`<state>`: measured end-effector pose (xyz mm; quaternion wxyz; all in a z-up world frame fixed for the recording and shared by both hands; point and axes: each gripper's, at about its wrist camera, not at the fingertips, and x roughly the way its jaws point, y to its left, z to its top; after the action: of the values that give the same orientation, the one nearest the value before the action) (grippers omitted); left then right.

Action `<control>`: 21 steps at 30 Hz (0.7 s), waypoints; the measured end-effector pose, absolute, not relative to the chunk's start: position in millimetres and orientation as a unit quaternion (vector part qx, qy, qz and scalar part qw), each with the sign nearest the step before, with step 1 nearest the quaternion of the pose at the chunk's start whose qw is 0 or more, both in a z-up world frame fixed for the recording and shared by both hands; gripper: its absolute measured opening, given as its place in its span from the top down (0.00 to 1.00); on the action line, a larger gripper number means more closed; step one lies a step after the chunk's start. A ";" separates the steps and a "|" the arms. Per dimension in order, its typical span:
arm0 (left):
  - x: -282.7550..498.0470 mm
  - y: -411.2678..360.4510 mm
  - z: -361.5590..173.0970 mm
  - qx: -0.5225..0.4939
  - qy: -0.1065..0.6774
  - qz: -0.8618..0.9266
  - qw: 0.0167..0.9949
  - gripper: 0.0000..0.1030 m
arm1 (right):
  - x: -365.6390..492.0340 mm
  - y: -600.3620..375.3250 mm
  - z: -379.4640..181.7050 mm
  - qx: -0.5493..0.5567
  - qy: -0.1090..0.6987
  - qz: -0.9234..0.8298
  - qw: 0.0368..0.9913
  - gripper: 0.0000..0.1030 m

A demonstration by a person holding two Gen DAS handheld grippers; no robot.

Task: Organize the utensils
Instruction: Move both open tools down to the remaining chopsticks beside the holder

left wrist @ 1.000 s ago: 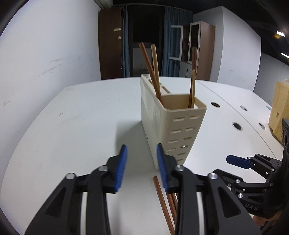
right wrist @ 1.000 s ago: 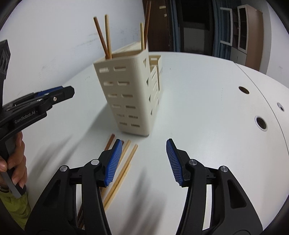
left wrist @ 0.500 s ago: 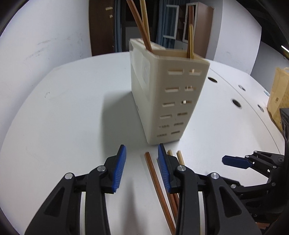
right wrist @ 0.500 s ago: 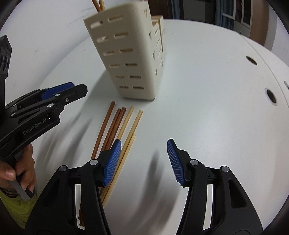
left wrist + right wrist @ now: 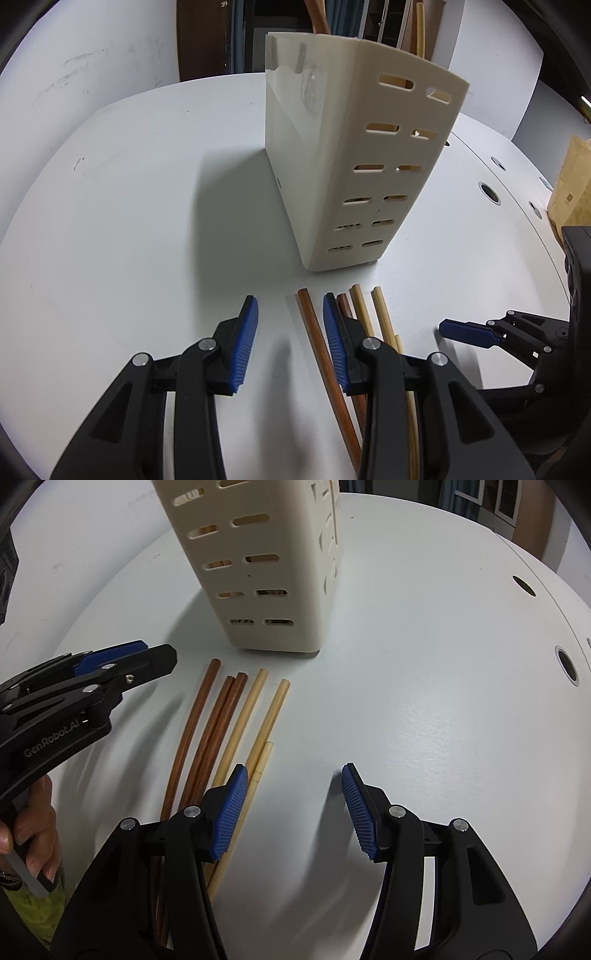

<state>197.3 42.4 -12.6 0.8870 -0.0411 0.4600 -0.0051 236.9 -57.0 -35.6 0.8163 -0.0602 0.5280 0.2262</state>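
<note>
Both grippers, left gripper [image 5: 288, 341] and right gripper [image 5: 293, 808], have matte black linkage arms with silver screws and ribbed blue pads [image 5: 229, 812], "GenRobot.AI" lettering at nine o'clock, bare-skinned hand [image 5: 31, 823] below.

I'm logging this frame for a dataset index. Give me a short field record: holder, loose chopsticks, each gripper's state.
holder: cream slotted utensil holder, upright on white table, chopsticks inside
loose chopsticks: three dark brown chopsticks and three pale chopsticks, lying side by side before the holder
left gripper: open, empty, straddling the leftmost dark chopstick
right gripper: open, empty, beside the pale ones
</note>
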 end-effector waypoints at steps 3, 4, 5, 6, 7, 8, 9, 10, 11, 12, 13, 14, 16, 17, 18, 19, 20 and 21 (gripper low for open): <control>197.4 42.0 -13.4 -0.040 0.461 -0.005 0.887 0.65 | 236.4 -57.8 -36.9 -0.061 0.527 0.224 0.818 0.51; 197.9 41.7 -13.6 -0.040 0.462 -0.006 0.886 0.65 | 235.9 -57.3 -37.3 -0.063 0.526 0.224 0.818 0.50; 197.9 41.7 -14.5 -0.040 0.463 -0.006 0.886 0.65 | 234.9 -56.2 -37.8 -0.066 0.526 0.223 0.818 0.50; 198.2 40.7 -16.1 -0.038 0.465 -0.005 0.885 0.65 | 234.4 -54.5 -37.7 -0.069 0.525 0.222 0.819 0.49; 198.5 40.2 -17.1 -0.037 0.466 -0.005 0.884 0.65 | 233.5 -53.5 -38.3 -0.071 0.525 0.221 0.819 0.48; 199.1 40.0 -17.8 -0.036 0.467 -0.005 0.883 0.65 | 233.3 -53.2 -38.6 -0.068 0.526 0.218 0.819 0.48; 199.7 39.7 -19.2 -0.035 0.469 -0.003 0.883 0.65 | 233.1 -51.8 -38.7 -0.072 0.529 0.214 0.818 0.48; 199.9 39.4 -19.9 -0.033 0.469 -0.001 0.882 0.65 | 233.1 -50.4 -38.8 -0.074 0.532 0.212 0.817 0.48; 200.1 38.4 -20.4 -0.030 0.470 0.000 0.882 0.65 | 233.4 -48.7 -39.5 -0.076 0.534 0.210 0.815 0.48; 200.5 38.1 -20.9 -0.030 0.470 -0.001 0.882 0.65 | 232.8 -45.9 -40.2 -0.085 0.533 0.207 0.816 0.48; 200.8 37.5 -21.5 -0.031 0.472 -0.002 0.881 0.65 | 231.1 -43.7 -41.0 -0.095 0.532 0.204 0.816 0.48; 201.0 37.0 -22.1 -0.029 0.473 -0.002 0.881 0.65 | 230.9 -42.1 -39.8 -0.097 0.532 0.204 0.816 0.47; 202.0 36.4 -23.7 -0.028 0.475 -0.003 0.880 0.65 | 229.1 -41.6 -40.1 -0.098 0.535 0.204 0.814 0.47; 202.8 36.4 -24.9 -0.028 0.477 -0.005 0.878 0.65 | 228.5 -42.4 -40.0 -0.098 0.536 0.204 0.814 0.47; 203.4 36.3 -25.9 -0.028 0.479 -0.005 0.878 0.65 | 228.3 -43.6 -40.5 -0.099 0.536 0.204 0.813 0.47; 203.9 36.0 -26.8 -0.029 0.481 -0.006 0.876 0.65 | 226.9 -43.7 -40.9 -0.102 0.536 0.203 0.813 0.48; 205.0 36.3 -28.2 -0.030 0.483 -0.006 0.875 0.65 | 225.4 -40.4 -38.8 -0.103 0.537 0.204 0.812 0.48; 205.9 36.6 -29.7 -0.031 0.486 -0.007 0.874 0.65 | 225.4 -40.4 -39.3 -0.103 0.536 0.204 0.812 0.49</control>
<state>205.9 36.6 -29.7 0.8736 -0.0311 0.4855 -0.0073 225.4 -40.4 -39.3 0.8125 -0.1033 0.5362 0.2043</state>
